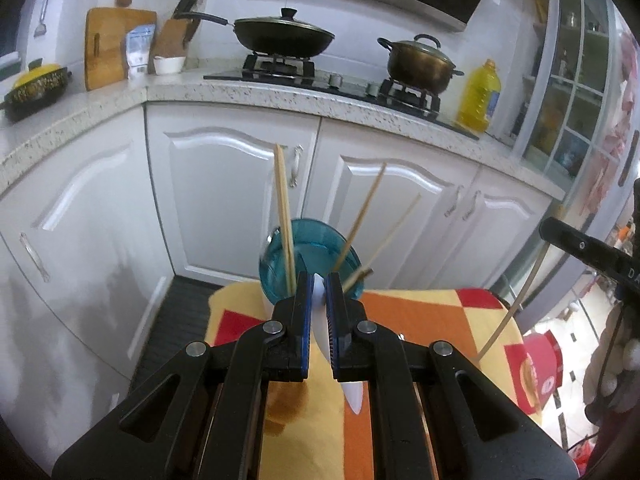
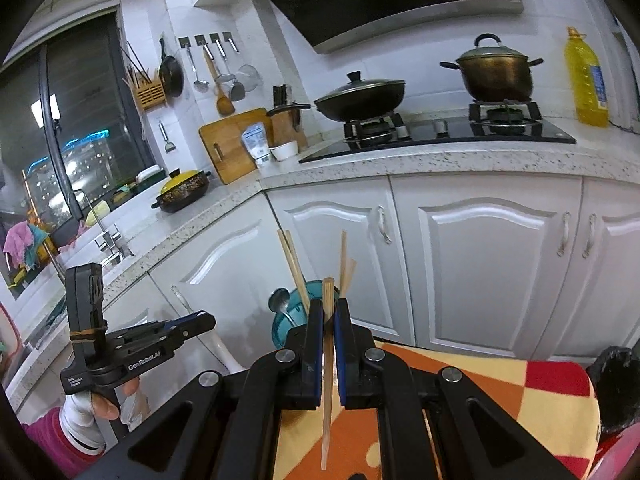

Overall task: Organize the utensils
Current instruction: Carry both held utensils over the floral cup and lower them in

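My left gripper [image 1: 319, 280] is shut on a white plastic utensil [image 1: 322, 332] whose serrated tip [image 1: 354, 396] points back toward the camera. It sits just in front of a teal glass cup [image 1: 310, 258] holding several wooden chopsticks [image 1: 284, 216]. My right gripper [image 2: 328, 306] is shut on a single wooden chopstick [image 2: 327, 376], held upright close to the same cup [image 2: 290, 316], which also holds a metal spoon [image 2: 280, 300] and chopsticks [image 2: 294, 268]. The left gripper also shows in the right wrist view [image 2: 192, 322], with the white utensil's handle [image 2: 218, 348] hanging below it.
The cup stands at the far edge of a table with a yellow, orange and red cloth [image 1: 420, 312]. White cabinets [image 2: 480, 268] lie behind. The counter above them carries a wok [image 2: 360, 98], a pot [image 2: 498, 70] and an oil bottle [image 2: 586, 80].
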The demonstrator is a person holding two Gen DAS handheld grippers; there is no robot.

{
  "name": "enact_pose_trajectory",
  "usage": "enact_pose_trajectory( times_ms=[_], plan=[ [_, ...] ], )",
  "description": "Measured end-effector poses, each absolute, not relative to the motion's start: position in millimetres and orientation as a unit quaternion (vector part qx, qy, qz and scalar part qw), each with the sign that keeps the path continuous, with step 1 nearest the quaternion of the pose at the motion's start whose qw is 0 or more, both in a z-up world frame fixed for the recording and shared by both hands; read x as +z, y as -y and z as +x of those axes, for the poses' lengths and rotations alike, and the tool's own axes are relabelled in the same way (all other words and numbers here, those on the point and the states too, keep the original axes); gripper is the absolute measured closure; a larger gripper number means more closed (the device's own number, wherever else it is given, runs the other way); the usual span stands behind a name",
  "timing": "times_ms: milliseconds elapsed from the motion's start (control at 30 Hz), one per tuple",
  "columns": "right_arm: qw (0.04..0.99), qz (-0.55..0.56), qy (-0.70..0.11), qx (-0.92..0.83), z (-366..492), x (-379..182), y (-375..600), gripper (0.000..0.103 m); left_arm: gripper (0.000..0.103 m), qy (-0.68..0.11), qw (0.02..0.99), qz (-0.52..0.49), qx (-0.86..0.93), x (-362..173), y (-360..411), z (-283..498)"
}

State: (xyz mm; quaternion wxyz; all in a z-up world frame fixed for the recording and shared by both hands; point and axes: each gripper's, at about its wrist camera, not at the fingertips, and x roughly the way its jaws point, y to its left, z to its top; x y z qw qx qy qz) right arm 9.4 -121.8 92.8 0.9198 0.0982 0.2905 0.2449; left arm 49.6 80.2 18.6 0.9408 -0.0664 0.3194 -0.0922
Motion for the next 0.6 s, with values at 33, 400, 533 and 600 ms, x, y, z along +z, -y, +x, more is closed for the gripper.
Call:
enact_pose_trajectory(
  times_ms=[33, 400, 533, 600],
  plan=[
    [0.919, 0.096, -0.290, 0.248, 12, 95, 117, 0.098, 0.097, -0.318, 0.941, -0.066, -0.091, 20, -81, 52],
    [0.921, 0.080, -0.273, 0.265, 43, 117, 85, 0.098, 0.097, -0.304, 0.947, -0.061, -0.081, 29, -91, 76],
    [0.926, 0.072, -0.263, 0.261, 59, 125, 76, 0.098, 0.098, -0.295, 0.950, -0.067, -0.075, 35, -97, 92],
    [0.930, 0.067, -0.256, 0.257, 68, 130, 72, 0.098, 0.098, -0.288, 0.953, -0.071, -0.071, 39, -101, 101]
  ],
)
